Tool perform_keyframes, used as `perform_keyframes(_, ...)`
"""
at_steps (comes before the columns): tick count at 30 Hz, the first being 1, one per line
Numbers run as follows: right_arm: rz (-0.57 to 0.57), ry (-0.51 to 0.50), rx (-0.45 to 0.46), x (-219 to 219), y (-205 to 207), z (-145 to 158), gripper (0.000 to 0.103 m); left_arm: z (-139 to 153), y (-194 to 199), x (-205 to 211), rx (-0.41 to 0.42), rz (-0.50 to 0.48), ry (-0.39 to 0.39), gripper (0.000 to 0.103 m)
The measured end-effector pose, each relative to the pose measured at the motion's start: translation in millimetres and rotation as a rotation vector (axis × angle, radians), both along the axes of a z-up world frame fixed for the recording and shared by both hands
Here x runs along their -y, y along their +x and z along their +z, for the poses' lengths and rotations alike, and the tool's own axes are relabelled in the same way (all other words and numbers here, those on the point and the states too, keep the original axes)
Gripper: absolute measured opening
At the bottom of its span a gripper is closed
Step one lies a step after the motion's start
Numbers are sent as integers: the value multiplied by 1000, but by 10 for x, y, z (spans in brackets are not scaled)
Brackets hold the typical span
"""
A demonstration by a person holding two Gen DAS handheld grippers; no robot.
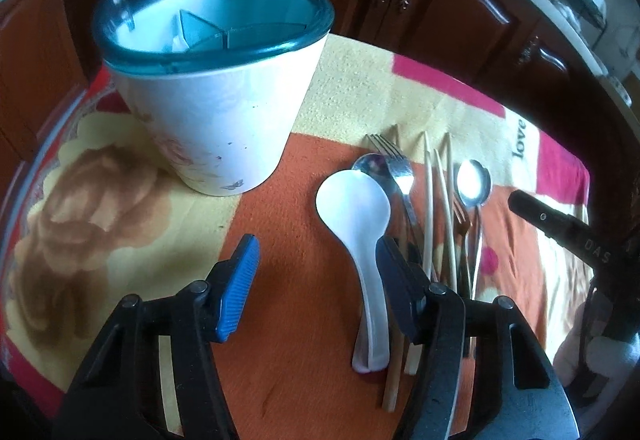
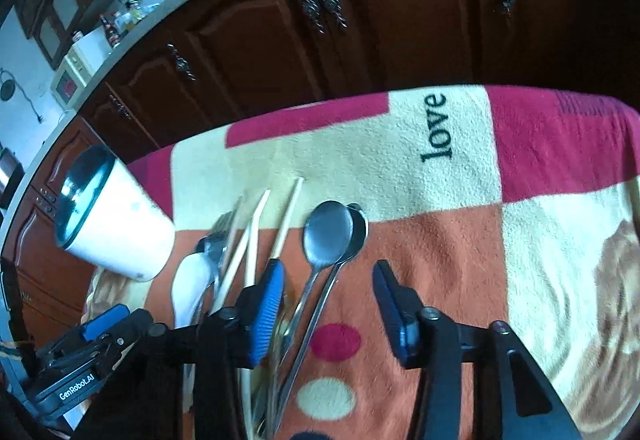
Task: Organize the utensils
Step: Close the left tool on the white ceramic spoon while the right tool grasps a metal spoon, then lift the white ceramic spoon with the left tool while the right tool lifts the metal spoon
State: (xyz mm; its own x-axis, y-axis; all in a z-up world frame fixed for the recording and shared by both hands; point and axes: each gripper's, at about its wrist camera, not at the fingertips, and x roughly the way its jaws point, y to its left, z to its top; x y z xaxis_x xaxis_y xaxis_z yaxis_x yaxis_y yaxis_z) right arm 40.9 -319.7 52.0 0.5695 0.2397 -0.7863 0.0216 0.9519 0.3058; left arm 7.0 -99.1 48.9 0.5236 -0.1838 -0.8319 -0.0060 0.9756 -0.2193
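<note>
A white utensil holder [image 1: 216, 112] with a teal divided rim stands on the blanket at the left; it shows at far left in the right wrist view [image 2: 116, 232]. A row of utensils lies to its right: a white plastic spoon [image 1: 356, 212], a metal fork [image 1: 396, 168], wooden chopsticks [image 1: 430, 200] and a metal spoon [image 1: 474, 182]. My left gripper [image 1: 316, 276] is open and empty, its right finger beside the white spoon's handle. My right gripper [image 2: 328, 288] is open over two metal spoons [image 2: 328, 236], whose handles run between its fingers.
A patterned blanket [image 2: 440, 160] in orange, cream and pink covers the table. Dark wooden cabinets [image 2: 360, 20] stand behind the table's far edge. The right gripper's body [image 1: 560, 228] shows at the right of the left wrist view.
</note>
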Motion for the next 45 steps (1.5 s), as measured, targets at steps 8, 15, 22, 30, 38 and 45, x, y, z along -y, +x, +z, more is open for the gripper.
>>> perform_keyframes(8, 20, 28, -6, 10, 275, -140, 33, -126, 136, 24, -10, 55, -21, 60)
perform_keyframes(15, 43, 79, -12, 34, 400, -259, 21, -280, 244, 27, -53, 87, -67, 42)
perform_keyframes(22, 60, 140, -4, 57, 387, -317, 1, -310, 266, 29, -59, 74, -109, 11)
perform_keyframes(30, 89, 103, 19, 33, 204, -253, 0, -233, 100, -28, -56, -1, -140, 3)
perform_keyframes(38, 83, 58, 58, 61, 285, -179, 33, -163, -155, -55, -60, -58, -106, 3)
perform_keyframes(45, 108, 38, 14, 75, 429, -293, 33, -172, -150, -158, -72, -91, -84, 20)
